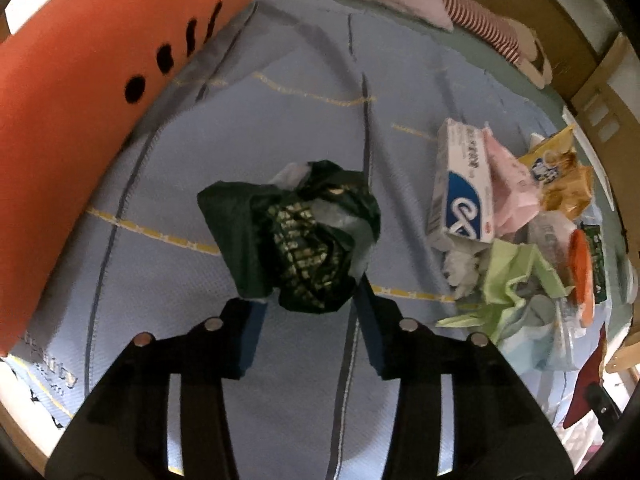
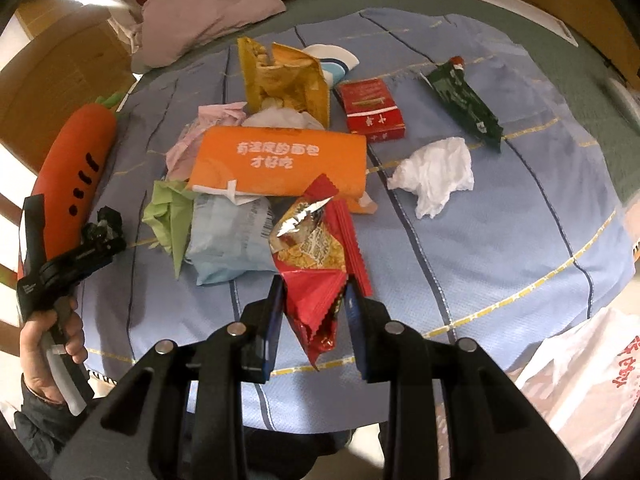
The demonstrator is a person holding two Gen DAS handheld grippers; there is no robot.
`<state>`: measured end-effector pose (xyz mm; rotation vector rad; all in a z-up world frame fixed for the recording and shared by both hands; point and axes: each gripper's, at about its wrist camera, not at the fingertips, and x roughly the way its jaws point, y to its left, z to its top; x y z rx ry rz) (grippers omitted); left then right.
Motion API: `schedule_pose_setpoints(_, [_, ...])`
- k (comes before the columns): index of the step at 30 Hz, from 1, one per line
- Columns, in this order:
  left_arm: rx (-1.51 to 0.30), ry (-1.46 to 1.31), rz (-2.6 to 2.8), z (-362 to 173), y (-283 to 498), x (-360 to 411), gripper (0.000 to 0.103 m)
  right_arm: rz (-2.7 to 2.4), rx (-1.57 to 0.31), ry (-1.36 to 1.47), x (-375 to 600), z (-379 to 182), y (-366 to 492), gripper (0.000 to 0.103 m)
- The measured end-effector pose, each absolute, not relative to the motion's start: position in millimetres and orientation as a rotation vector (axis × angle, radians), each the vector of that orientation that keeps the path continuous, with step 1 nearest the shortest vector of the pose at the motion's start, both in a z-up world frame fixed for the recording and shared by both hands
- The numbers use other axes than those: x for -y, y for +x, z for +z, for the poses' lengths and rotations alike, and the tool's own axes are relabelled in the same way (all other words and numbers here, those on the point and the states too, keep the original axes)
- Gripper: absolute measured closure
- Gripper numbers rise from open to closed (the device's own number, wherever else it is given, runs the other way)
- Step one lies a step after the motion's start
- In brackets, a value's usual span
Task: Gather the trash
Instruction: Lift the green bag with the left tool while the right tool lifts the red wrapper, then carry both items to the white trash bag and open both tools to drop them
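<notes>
Right gripper (image 2: 312, 300) jaws pinch red snack wrapper (image 2: 316, 276) | left gripper (image 1: 310, 312): dark wrapper (image 1: 296, 236)

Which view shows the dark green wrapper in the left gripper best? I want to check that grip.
The left wrist view: the dark green wrapper fills the centre, crumpled, pinched at the left gripper fingertips. The right wrist view shows it only as a small dark lump at the left edge, beside the carrot plush.

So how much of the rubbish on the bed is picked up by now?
Little looks finished. In hand: the left gripper pinches a dark green wrapper, the right gripper a red snack bag. Left on the blanket: a white tissue, a red box and the pile around the orange packet.
</notes>
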<state>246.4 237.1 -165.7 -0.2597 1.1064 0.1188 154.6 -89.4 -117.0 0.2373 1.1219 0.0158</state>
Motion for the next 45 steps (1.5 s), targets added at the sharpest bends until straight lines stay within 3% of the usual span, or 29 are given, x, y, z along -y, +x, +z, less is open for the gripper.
schedule_pose_setpoints(10, [-0.908,-0.027,0.171,-105,180,-194,0.059,0.05,-1.084,0.174,81,-95,137,0.072])
schedule_pose_setpoints(24, [-0.766,0.028,-0.152,-12,72,-70,0.059,0.031,-0.889,0.106,151,-6,43,0.072])
schedule_pose_setpoints(37, [-0.77,0.241,-0.488,-17,-8,82,0.059,-0.189,-1.018,0.264,274,-60,-54,0.072])
schedule_pose_setpoints(40, [-0.782,0.286,-0.536,-24,-22,105,0.059,-0.197,-1.055,0.296,281,-71,-65,0.062])
schedule_pose_setpoints(42, [-0.789,0.301,-0.559,-26,-26,111,0.059,-0.198,-1.045,0.316,286,-71,-70,0.046])
schedule_pose_setpoints(45, [-0.791,0.321,-0.578,-28,-31,119,0.059,-0.211,-0.982,0.342,296,-58,-79,0.034])
